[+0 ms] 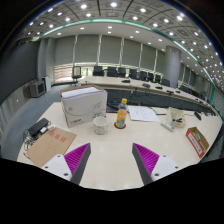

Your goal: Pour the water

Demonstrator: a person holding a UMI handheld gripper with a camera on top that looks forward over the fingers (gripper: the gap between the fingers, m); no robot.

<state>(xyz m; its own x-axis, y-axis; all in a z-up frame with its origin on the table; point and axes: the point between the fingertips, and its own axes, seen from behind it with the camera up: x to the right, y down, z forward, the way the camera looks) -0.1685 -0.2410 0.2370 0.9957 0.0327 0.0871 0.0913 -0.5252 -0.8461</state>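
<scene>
An orange bottle (121, 115) with a green cap stands upright on the pale table (110, 150), well beyond my fingers. A clear plastic cup (100, 124) stands just left of it, close beside it. My gripper (112, 158) is open and empty, its two magenta pads (77, 157) spread wide over bare tabletop. The bottle and cup sit ahead, between the lines of the two fingers but far from them.
A white cardboard box (83, 104) stands behind the cup to the left. A brown envelope (49, 147) and a black device (38, 127) lie at the left. Papers (141, 113) and a red-edged box (197, 142) lie to the right. Office desks and chairs fill the background.
</scene>
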